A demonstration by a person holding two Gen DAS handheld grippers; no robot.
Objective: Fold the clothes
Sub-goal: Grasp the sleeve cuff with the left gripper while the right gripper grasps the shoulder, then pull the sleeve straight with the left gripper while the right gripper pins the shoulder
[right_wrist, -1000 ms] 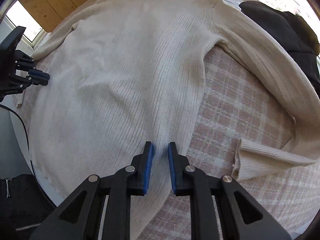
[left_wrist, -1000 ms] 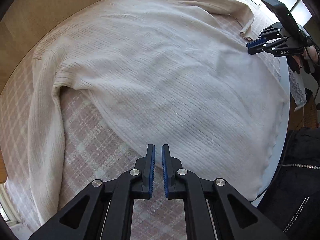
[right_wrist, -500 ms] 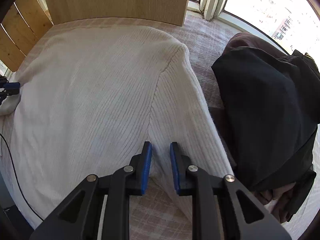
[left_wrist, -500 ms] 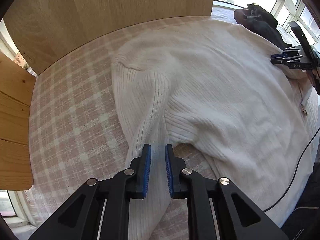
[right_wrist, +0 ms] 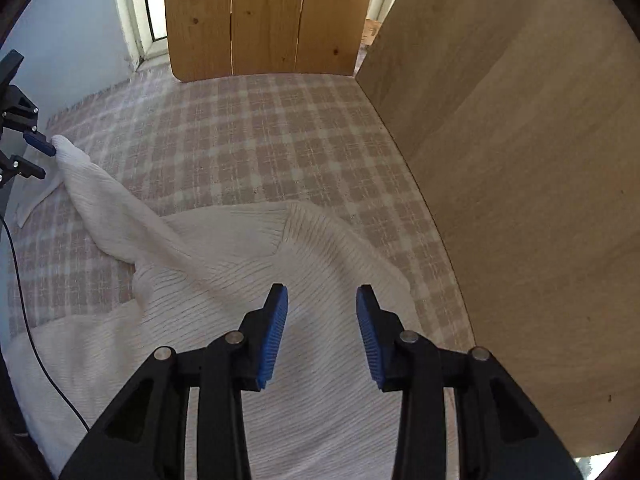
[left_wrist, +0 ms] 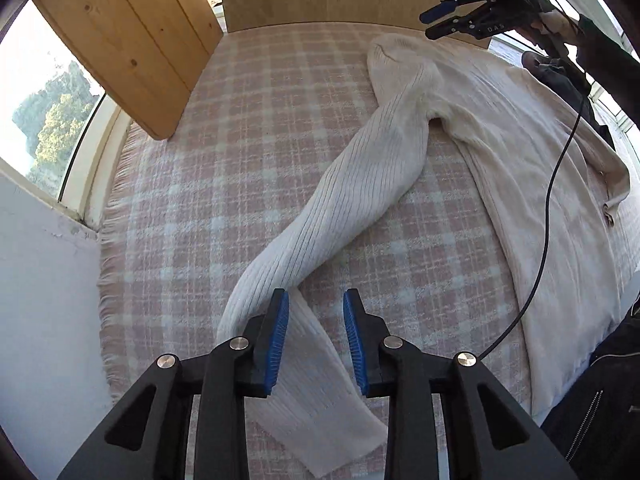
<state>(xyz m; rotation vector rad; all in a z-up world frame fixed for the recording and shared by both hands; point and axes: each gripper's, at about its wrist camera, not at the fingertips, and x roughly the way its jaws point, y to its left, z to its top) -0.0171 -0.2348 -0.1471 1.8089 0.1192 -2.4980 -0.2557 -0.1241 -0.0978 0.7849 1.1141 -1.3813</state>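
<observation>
Two grippers, left and right, both spread over one cream sweater; the right's label seemingly reads "D.A.S".

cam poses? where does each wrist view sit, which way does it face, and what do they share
Left wrist: on the left gripper, low over the sweater sleeve end, facing the wooden panels; own open fingers, right gripper far right.
Right wrist: on the right gripper, above the sweater's shoulder, facing the panels; own open fingers, left gripper at left edge.
Shared: sweater, plaid blanket, panels.
</observation>
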